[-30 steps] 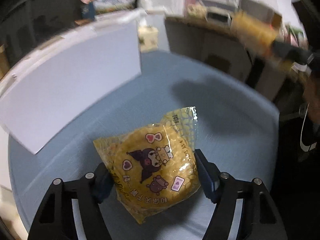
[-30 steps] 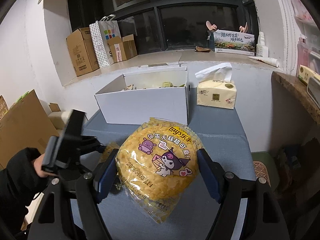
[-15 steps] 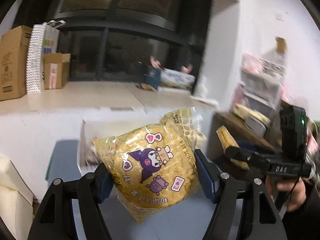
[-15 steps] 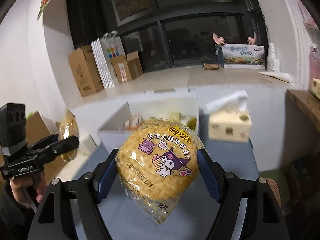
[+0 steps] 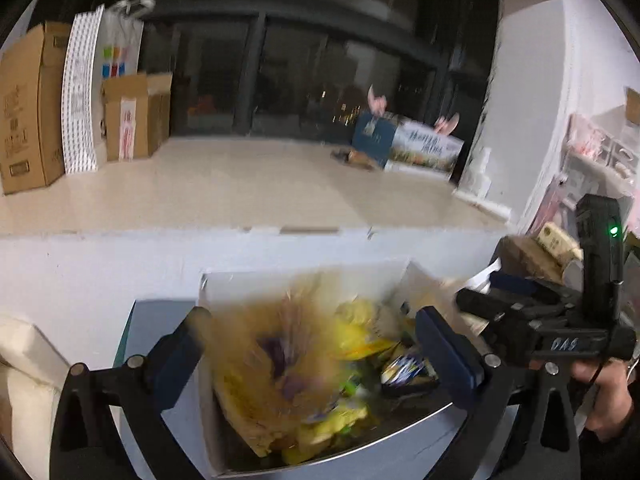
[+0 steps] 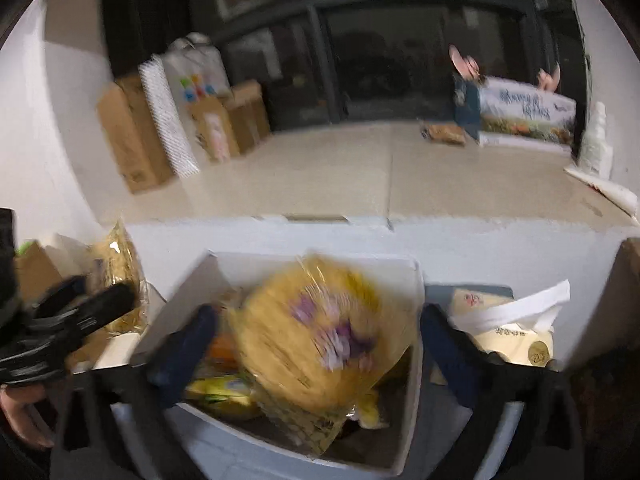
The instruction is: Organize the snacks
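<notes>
A white rectangular cardboard box (image 5: 304,280) stood open on the blue-grey surface (image 5: 132,320) below a pale window ledge (image 5: 224,188), already crowded with yellow and blue snack wrappers (image 5: 404,368). Brown cardboard cartons (image 5: 24,104) and a white patterned paper bag (image 5: 80,96) lined the ledge's left end, with a printed blue-and-white box (image 5: 424,144) to the right. A cream tissue box (image 6: 508,332) with a white tissue standing out of it sat just beside the white box's right wall. The left gripper (image 5: 316,352) hung over the box, its jaws spread wide, and a blurred round yellow crinkled snack bag (image 5: 276,364) lay loose between them, over the box's contents, touching neither pad as far as the blur allowed. The right gripper (image 6: 316,348) was likewise spread wide above the box, and a second round yellow snack bag with purple cartoon print (image 6: 320,340) sat free between its jaws, tilted, its crimped seam pointing down toward the near wall. Neither bag's exact long axis could be read through the smear.
</notes>
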`<state>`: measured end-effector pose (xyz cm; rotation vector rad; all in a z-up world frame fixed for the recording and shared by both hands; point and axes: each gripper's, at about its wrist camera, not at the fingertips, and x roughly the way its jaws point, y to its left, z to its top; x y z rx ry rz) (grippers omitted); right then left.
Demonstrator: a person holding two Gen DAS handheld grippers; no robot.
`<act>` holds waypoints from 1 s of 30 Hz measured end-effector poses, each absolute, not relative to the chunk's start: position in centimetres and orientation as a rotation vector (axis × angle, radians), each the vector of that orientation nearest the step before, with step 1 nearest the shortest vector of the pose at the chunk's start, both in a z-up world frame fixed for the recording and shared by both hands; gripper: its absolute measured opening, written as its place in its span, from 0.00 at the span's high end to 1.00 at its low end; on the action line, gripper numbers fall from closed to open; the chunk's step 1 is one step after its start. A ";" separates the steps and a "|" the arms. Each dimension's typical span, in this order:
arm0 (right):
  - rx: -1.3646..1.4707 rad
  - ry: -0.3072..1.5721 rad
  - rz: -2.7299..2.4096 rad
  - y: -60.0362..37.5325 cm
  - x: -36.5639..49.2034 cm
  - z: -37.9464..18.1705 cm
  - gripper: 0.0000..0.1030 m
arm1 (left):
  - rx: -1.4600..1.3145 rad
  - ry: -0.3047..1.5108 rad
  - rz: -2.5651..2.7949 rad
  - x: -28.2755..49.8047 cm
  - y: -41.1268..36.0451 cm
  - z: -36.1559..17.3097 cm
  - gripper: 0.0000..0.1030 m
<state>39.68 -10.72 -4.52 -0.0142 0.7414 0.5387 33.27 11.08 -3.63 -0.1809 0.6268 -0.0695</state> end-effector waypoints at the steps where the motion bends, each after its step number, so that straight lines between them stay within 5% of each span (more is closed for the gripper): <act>1: 0.000 0.746 0.544 -10.9 39.7 -4.8 0.00 | -0.176 0.629 -0.070 33.0 11.2 -3.8 0.00; 12: -0.110 0.621 0.501 -11.1 34.8 -3.1 0.00 | -0.046 0.487 0.030 26.8 8.3 -1.9 0.00; 30: -0.067 0.488 0.589 -16.7 16.9 0.2 0.00 | -0.132 0.516 0.012 9.2 4.2 0.8 0.00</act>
